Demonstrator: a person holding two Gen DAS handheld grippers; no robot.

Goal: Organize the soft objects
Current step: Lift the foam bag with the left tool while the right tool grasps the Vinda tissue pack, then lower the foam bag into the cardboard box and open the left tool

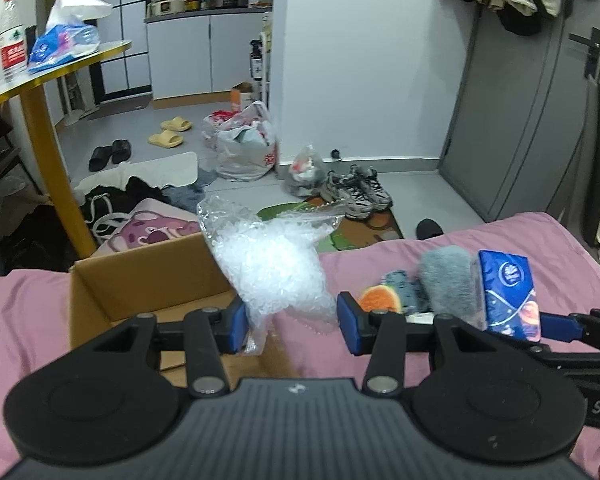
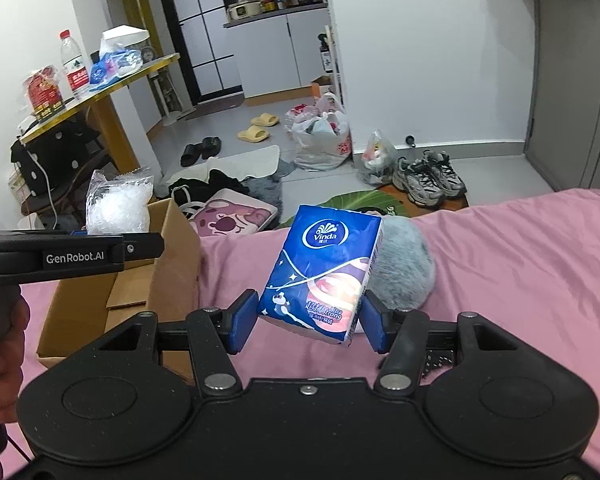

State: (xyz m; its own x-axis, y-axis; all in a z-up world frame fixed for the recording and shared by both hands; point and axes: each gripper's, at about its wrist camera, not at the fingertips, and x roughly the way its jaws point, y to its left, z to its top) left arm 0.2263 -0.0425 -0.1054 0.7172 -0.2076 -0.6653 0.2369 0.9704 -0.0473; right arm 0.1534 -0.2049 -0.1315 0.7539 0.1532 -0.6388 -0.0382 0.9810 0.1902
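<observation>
My left claw (image 1: 292, 320) stands with its jaws spread wide. The bubble wrap bag (image 1: 270, 264) sits in the centre of the left wrist frame; its lower edge touches the left pad only, and the right pad stands apart from it. I judge the bag to be released or not clamped, positioned at the right wall of the cardboard box (image 1: 100, 292) so that it can fall inside. Whether the bag rests on the box rim or hangs free, I cannot tell

My right claw (image 2: 308, 322) is clenched on the Vinda tissue pack (image 2: 326, 268). Both blue pads press the lower end of the pack, which is tilted with its top to the right, in the centre of the right wrist frame. It is held above the pink bed sheet (image 2: 520, 280), clear of the surface, so that it can travel left to the box

Containers: the cardboard box lies open on the bed at the lower left of both frames. The visible interior shows only a loose cardboard flap; the rest is hidden

Items not yet collected: a grey furry object (image 2: 404, 272) lies on the bed behind the tissue pack, and a watermelon-patterned soft toy (image 1: 380, 300) with a blue sponge-like piece (image 1: 400, 284) lies beside it
</observation>
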